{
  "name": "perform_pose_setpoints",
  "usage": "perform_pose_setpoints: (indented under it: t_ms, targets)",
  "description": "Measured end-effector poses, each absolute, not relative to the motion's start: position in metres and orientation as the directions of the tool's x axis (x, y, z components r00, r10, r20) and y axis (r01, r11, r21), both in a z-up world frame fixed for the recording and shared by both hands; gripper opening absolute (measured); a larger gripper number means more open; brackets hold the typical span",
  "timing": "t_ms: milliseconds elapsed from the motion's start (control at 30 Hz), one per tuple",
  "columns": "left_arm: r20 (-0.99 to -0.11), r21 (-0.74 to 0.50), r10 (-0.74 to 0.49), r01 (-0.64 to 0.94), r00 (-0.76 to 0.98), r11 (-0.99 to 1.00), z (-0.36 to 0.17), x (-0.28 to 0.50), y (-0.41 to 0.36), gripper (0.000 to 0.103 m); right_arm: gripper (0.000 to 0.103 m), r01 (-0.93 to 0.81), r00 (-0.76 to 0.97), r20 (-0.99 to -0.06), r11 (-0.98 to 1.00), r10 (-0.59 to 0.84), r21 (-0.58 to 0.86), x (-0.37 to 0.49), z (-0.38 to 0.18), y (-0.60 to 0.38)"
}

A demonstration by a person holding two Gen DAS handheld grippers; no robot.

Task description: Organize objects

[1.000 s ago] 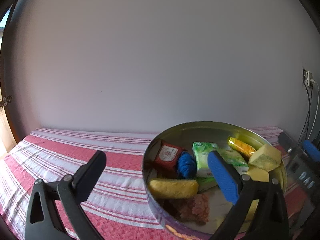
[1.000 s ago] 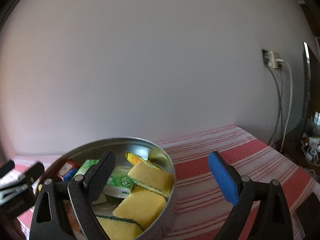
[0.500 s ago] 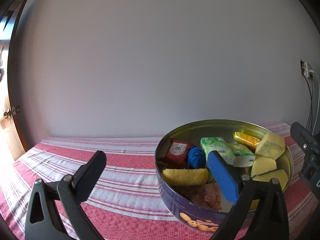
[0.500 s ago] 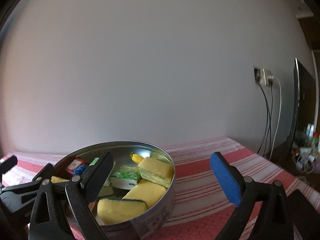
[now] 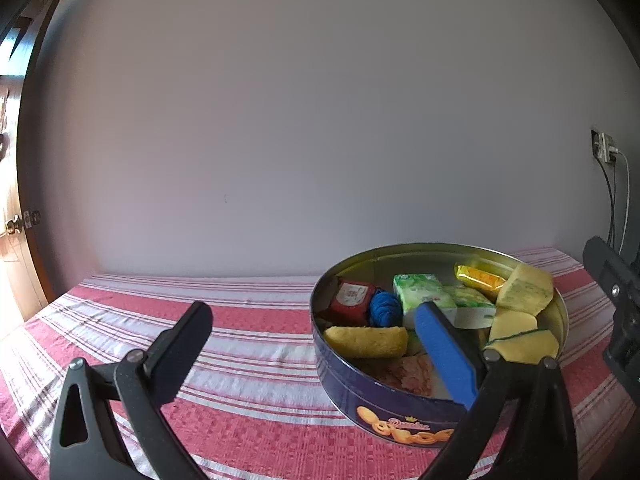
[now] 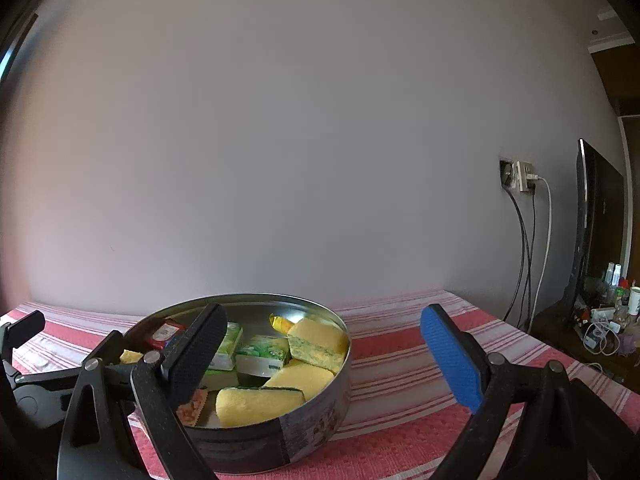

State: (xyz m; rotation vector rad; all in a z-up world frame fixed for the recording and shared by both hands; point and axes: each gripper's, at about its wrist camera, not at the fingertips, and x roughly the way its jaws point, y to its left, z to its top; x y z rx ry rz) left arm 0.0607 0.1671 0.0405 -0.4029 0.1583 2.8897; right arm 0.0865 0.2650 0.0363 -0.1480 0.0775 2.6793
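Woven striped tablecloth [image 5: 248, 344], round metal tin [image 5: 400, 396]

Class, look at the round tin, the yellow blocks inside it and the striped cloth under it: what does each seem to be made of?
Round tin: metal, it seems; the bare inner wall shines, the outside is printed. Yellow blocks: probably foam sponge, matte and porous, with a dark green scouring layer. Striped cloth: woven fabric with a visible textured weave.
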Motion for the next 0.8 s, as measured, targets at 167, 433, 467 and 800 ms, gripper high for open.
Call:
perform_pose_setpoints:
  t_ms: [167,433,467,800]
  targets:
    - [-0.278,0.071,0.210,-0.238,-0.937,-0.969,0.041,0.062,0.168,0.103,0.099,-0.452,-0.891,-0.069,-0.891,0.449,0.037,0.097,0.039,0.261]
    - [-0.261,0.073,0.208,-0.234,-0.943,-0.969,0.044,0.068,0.168,0.103,0.099,-0.444,-0.895,-0.070,-0.895,0.441,0.041,0.097,0.038,0.262]
    - [-0.262,0.073,0.207,-0.234,-0.943,-0.970,0.044,0.068,0.168,0.103,0.099,-0.445,-0.895,-0.067,-0.895,0.442,0.041,0.097,0.038,0.262]
    - [-0.273,0.074,0.207,-0.235,-0.940,-0.969,0.044,0.067,0.169,0.103,0.099,-0.438,-0.899,-0.044,-0.898,0.437,0.042,0.101,0.039,0.263]
